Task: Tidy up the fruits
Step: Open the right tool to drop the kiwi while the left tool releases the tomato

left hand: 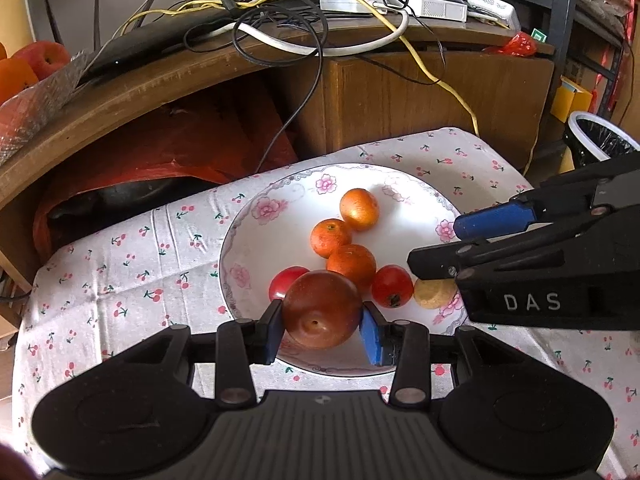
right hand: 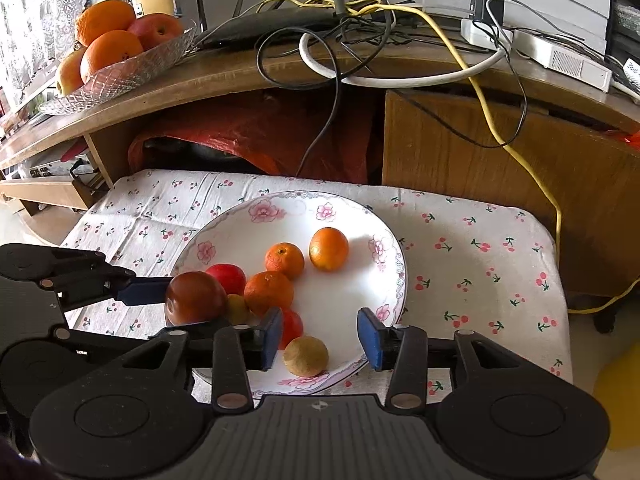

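Left tool [left hand: 322,326] clamped on a dark red plum [left hand: 322,308], blue pads touching both sides. In the left wrist view the plum sits at lower centre of the frame, held over the near rim of the plate [left hand: 248,240]; can't tell if it touches the plate. In the right wrist view the plum [right hand: 195,298] shows at left centre, between the left tool's fingers.

Right tool [right hand: 318,338] open, nothing between its pads, hanging over the near right part of the plate [right hand: 224,236]. In the left wrist view it comes in from the right edge [left hand: 434,246], over the plate's right rim.

On the plate: three oranges [left hand: 359,209] [left hand: 331,238] [left hand: 351,264] in a line through the middle, two tomatoes [left hand: 392,286] [left hand: 286,280] either side of the nearest orange, a small yellow-brown fruit [right hand: 306,356] at the near edge, just beside the right tool's left pad. A small yellowish fruit [right hand: 237,308] is partly hidden behind the plum in the right wrist view.

Plate sits on a table with a cherry-print cloth [right hand: 480,248]. Behind it, a wooden desk [right hand: 480,152] with cables [right hand: 472,52]. Upper left of the right wrist view: glass dish [right hand: 120,76] on the desk with oranges and apples.
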Demonstrator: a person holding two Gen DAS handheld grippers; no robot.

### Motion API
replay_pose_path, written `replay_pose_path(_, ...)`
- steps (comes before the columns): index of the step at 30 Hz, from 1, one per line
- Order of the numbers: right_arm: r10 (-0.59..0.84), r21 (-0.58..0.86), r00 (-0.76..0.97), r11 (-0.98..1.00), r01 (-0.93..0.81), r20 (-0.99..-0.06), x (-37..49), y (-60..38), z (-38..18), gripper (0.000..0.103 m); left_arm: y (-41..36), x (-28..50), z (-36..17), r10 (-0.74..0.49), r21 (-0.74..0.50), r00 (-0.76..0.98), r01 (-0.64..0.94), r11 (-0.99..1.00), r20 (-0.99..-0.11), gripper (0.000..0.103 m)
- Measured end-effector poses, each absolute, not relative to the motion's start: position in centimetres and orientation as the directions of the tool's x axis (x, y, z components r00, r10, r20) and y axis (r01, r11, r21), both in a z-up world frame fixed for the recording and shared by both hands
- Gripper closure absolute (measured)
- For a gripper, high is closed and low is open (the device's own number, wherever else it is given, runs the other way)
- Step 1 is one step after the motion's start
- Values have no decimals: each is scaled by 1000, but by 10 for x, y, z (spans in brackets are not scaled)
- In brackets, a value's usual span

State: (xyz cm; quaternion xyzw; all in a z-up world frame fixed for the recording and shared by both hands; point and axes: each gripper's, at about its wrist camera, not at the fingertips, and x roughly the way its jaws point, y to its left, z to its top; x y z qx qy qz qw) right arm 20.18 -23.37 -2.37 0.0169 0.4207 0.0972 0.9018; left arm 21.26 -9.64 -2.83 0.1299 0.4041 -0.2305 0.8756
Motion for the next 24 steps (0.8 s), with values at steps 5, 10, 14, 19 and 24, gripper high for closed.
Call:
replay_pose_path(5, 188, 109, 628, 981, -162, -755, 201, -233, -24, 65, -98, 211, -28, -302, 41, 570, 511, 859, -764, 53)
replay_pose_path(10, 181, 109, 631, 982, -152, -754, 200, -236, -23, 64, -99, 211, -25, -304, 45, 582, 508, 860, -755, 49)
replay_pose_path(14, 173, 104, 632, 984, -144, -755, 200, -238, -24, 64, -98, 211, -25, -300, 47, 584, 504, 863, -754, 49)
replay_pose_path(19, 158, 100, 638, 987, -126, -753, 196, -244, -22, 64, -97, 208, -22, -297, 53, 596, 497, 866, -746, 49)
replay_pose_path(24, 143, 98, 639, 990, -105, -755, 189, -248, -18, 64, -93, 202, -16, -290, 49, 611, 476, 878, -737, 49)
